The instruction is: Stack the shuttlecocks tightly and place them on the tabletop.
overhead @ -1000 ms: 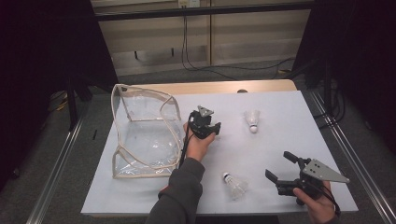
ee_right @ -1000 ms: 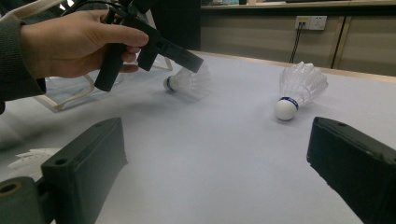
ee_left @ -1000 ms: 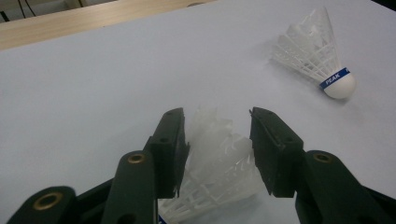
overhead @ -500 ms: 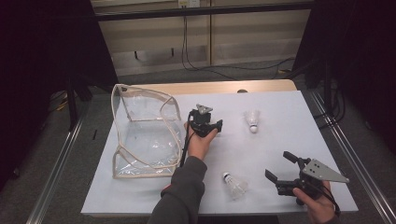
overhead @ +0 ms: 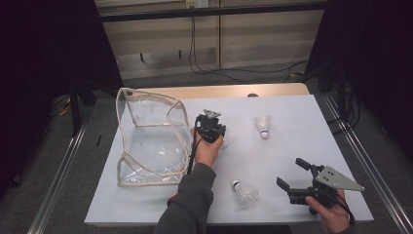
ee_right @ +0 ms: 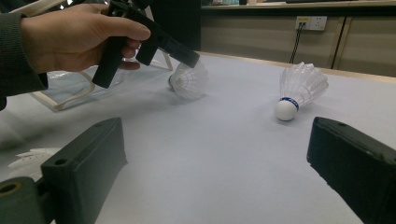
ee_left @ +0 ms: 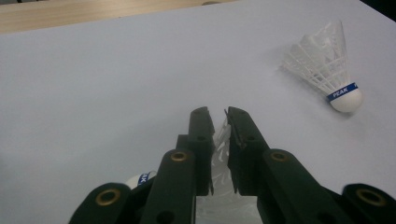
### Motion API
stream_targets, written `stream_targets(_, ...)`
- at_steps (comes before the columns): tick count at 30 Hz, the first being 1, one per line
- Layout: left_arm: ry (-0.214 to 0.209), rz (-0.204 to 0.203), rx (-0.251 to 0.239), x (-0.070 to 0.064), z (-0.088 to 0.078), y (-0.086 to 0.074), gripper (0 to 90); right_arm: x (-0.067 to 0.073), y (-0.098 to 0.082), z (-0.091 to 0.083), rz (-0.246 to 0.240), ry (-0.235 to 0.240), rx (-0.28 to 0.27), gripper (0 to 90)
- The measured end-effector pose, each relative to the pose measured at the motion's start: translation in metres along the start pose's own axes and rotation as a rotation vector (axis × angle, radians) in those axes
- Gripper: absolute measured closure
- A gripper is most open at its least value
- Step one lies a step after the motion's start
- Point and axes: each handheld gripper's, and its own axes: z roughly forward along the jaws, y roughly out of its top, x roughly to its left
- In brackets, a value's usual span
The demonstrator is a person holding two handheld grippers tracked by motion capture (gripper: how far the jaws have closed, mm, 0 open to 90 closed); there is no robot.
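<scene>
My left gripper (overhead: 218, 137) rests low on the white table (overhead: 292, 112) beside the bag. Its jaws have just been closing and are now shut on the feather skirt of a white shuttlecock (ee_left: 220, 144), whose cork end (ee_left: 140, 178) peeks out at the lower left. The right gripper view shows the same shuttlecock (ee_right: 189, 80) lying under the left gripper (ee_right: 192, 63). A second shuttlecock (overhead: 263, 126) lies to the right and a third (overhead: 243, 193) near the front edge. My right gripper (overhead: 291, 174) hovers open at the front right, nothing between its jaws.
A clear plastic zip bag with beige trim (overhead: 146, 141) stands open on the table's left part. A wooden strip (overhead: 234, 91) runs along the table's far edge, with cables and a dark floor behind it. Metal rails flank both sides.
The left gripper's jaws have drawn together on the shuttlecock beside the bag. Both hands keep their places, and the other two shuttlecocks lie as before.
</scene>
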Motion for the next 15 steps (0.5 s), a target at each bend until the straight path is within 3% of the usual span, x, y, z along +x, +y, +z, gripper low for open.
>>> stream_targets(4, 0.028, -0.007, -0.028, 0.0025, -0.0019, 0.0017, 83.2, 0.0001, 0.0000, -0.0001, 0.001, 0.000, 0.000, 3.5)
stream_targets(8, 0.025, -0.019, -0.050, 0.0035, -0.0009, 0.0027, 83.3, 0.0004, 0.0001, -0.0001, 0.007, -0.001, -0.002, 3.5)
stream_targets(15, 0.010, -0.005, -0.035, 0.0007, 0.0049, 0.0025, 81.2, -0.0001, -0.0001, -0.0001, 0.000, 0.000, 0.001, 3.5)
